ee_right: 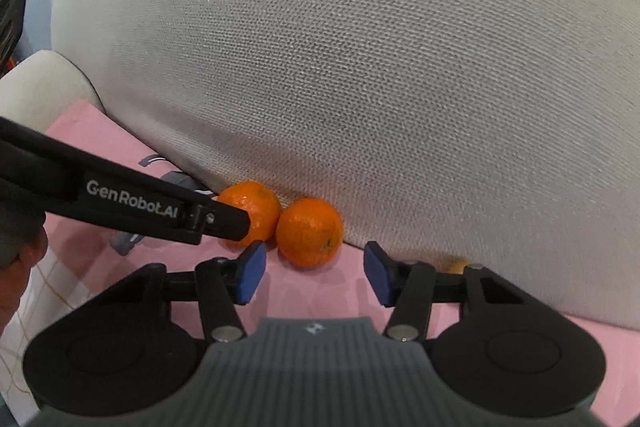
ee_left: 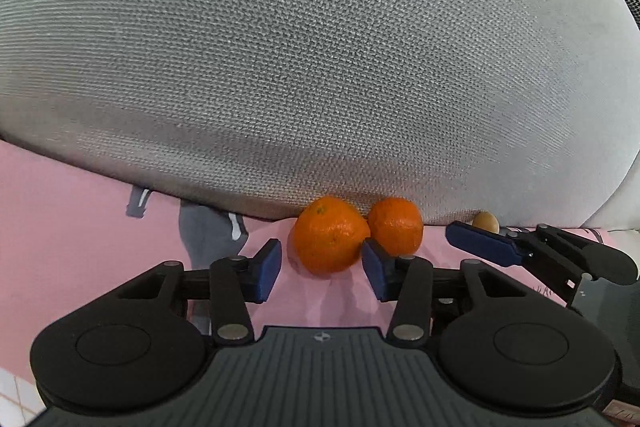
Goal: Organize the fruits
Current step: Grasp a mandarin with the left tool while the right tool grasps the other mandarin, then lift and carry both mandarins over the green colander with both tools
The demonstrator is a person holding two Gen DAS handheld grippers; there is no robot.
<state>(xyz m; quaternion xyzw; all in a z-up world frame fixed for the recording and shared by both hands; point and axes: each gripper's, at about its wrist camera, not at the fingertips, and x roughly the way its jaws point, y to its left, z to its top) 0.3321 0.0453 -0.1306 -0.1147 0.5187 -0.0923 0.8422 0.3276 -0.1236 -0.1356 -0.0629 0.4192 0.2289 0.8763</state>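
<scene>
Left wrist view: left gripper, fingers apart, brackets the near orange at lower centre. A second orange touches it, against the cushion. Right gripper, fingers apart, holds nothing; both oranges rest on pink cloth.

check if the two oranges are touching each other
Touching. In the right wrist view the left orange and the right orange meet with no pink cloth visible between them; the left wrist view shows their outlines meeting too.
</scene>
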